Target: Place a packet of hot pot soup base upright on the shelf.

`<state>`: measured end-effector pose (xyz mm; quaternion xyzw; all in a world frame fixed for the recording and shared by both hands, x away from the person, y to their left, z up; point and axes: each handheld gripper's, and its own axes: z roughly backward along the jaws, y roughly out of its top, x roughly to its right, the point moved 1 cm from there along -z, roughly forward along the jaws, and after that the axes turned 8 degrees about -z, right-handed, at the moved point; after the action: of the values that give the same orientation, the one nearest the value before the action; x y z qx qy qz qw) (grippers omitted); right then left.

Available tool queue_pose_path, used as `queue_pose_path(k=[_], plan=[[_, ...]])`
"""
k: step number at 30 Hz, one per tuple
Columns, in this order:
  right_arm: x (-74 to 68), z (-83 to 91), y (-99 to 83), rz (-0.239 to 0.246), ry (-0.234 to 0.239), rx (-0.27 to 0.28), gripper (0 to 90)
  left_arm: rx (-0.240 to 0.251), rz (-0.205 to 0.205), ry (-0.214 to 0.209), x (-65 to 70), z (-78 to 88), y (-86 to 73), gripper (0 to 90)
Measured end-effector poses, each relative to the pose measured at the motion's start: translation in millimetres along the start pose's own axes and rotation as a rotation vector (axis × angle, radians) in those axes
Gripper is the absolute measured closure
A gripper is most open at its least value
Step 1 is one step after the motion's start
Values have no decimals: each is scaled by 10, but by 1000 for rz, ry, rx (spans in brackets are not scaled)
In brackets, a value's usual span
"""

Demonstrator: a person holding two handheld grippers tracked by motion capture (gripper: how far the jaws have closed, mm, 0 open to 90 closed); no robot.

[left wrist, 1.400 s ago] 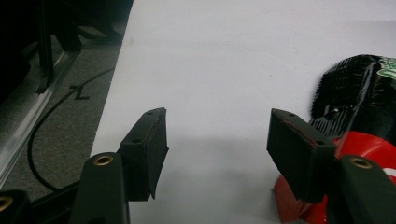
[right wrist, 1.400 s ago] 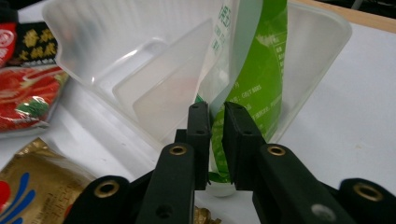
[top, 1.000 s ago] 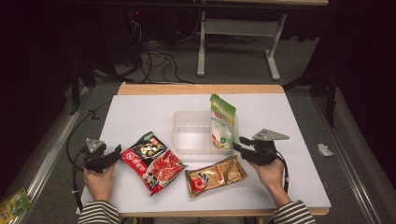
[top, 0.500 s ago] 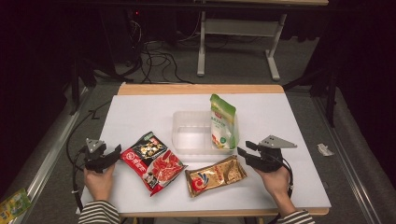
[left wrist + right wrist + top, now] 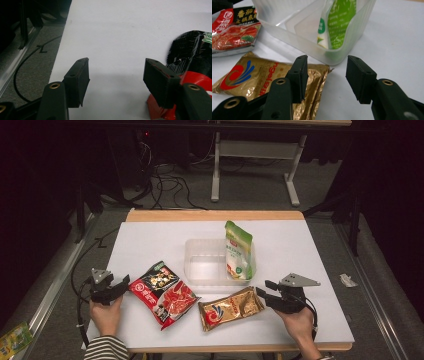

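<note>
A clear plastic container [image 5: 200, 265] stands mid-table with a green and white pouch [image 5: 239, 251] upright against its right wall. In front of it lie a red and black packet [image 5: 162, 292] and a gold packet [image 5: 231, 307]. My right gripper [image 5: 263, 288] hovers just right of the gold packet, open; its jaws have just been opening and nothing is pressed between them. In the right gripper view the gripper [image 5: 327, 67] faces the container [image 5: 287, 27], the pouch [image 5: 339, 22] and the gold packet [image 5: 252, 75]. My left gripper [image 5: 122, 284] rests open beside the red packet [image 5: 195, 50].
The white table top [image 5: 300, 245] has bare room at the back and along the right side. Its near edge runs just under both hands. Cables and a desk frame [image 5: 250, 165] lie on the dark floor beyond the far edge.
My right gripper has drawn back from the green pouch toward the near right, and its jaws stand wider. The pouch stays in the container. The left hand has not moved.
</note>
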<state>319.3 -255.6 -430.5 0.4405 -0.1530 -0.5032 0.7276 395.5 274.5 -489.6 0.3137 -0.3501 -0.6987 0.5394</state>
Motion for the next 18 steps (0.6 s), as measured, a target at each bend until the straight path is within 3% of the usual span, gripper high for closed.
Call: queue_pose_path(k=[13, 18], plan=[[6, -86, -184, -54, 30, -44, 508, -6, -5, 8, 8, -5, 2, 382], [-11, -122, -225, -48, 27, -49, 506, -7, -5, 8, 8, -6, 3, 381]])
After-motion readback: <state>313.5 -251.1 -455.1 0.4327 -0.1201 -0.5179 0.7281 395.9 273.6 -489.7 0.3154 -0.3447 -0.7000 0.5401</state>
